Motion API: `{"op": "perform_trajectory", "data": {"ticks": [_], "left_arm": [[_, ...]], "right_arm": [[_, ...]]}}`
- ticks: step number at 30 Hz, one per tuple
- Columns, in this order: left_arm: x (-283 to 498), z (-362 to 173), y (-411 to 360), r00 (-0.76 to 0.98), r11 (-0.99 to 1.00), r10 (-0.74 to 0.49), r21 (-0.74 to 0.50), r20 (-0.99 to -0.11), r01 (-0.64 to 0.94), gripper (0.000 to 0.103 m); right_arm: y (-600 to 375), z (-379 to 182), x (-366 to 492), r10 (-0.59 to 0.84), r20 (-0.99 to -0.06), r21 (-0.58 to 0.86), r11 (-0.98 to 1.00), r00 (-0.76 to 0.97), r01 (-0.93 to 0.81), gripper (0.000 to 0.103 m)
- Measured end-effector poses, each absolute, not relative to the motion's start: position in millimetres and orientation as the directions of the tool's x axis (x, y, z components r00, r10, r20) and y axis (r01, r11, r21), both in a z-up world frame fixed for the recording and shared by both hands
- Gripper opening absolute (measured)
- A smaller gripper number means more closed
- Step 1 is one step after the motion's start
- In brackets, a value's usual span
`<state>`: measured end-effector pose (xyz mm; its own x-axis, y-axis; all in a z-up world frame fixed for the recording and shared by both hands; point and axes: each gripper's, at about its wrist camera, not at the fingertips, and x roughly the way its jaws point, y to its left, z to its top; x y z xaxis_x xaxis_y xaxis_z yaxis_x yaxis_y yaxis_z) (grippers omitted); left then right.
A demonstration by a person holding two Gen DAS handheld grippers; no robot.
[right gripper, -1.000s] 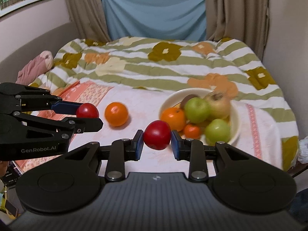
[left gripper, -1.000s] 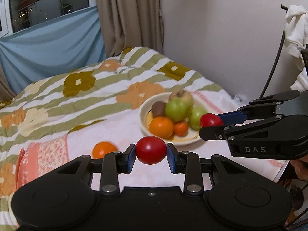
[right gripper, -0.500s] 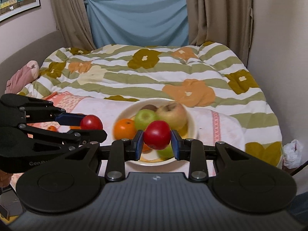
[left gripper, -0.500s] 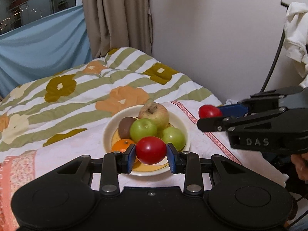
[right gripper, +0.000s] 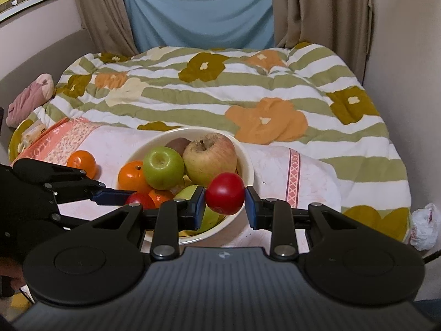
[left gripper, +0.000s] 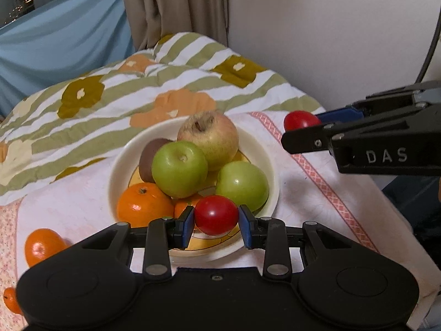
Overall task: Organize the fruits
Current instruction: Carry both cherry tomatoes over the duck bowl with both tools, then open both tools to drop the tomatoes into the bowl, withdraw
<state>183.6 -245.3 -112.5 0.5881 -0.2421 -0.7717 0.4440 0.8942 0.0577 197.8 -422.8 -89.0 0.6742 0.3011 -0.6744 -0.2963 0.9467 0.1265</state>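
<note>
A cream bowl on the bed holds two green apples, a yellow-red apple, a kiwi and oranges. My left gripper is shut on a red tomato, hanging over the bowl's near rim. My right gripper is shut on a second red tomato above the bowl's right side. In the left wrist view the right gripper shows to the right of the bowl. In the right wrist view the left gripper reaches in from the left.
A loose orange lies on the pink-edged cloth left of the bowl, and another orange sits at the lower left. A striped floral quilt covers the bed. A wall runs along its right side, where a crumpled white bag hangs.
Both grippers have moved forward and down to the bowl, each still holding its tomato. The bowl now looks larger and sits right under the fingertips.
</note>
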Motion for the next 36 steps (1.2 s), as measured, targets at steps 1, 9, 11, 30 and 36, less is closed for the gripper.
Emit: {"op": "perform_trajectory", "data": {"ticks": [1,9,11,30,36], "left_arm": [[185.7,-114.7,-246.4,0.586,0.896,-0.235,0.06,-0.776,0.44,0.038],[191.0,-120.2,-251.8,0.575,0.905,-0.214,0.061,-0.789,0.421,0.059],[191.0,-116.1,-251.0,0.576,0.909,-0.223,0.045,-0.787,0.414,0.075],[174.4,-81.8,-223.9,0.624,0.954,-0.191,0.005,-0.758,0.298,0.077],[173.0,-84.8,-218.9,0.623,0.964,-0.174,-0.002,-0.763,0.267,0.077]], "right_arm": [[-423.9,-91.1,200.4,0.306,-0.675,0.129,0.945,0.671,-0.302,0.045],[-426.9,-98.2,210.8,0.32,-0.683,0.135,0.939,0.657,-0.317,0.045],[-427.2,-99.0,211.2,0.32,-0.686,0.135,0.939,0.654,-0.318,0.045],[-410.5,-119.8,240.6,0.328,-0.723,0.087,0.916,0.608,-0.391,0.045],[-408.4,-128.4,249.6,0.332,-0.73,0.086,0.912,0.598,-0.401,0.046]]}}
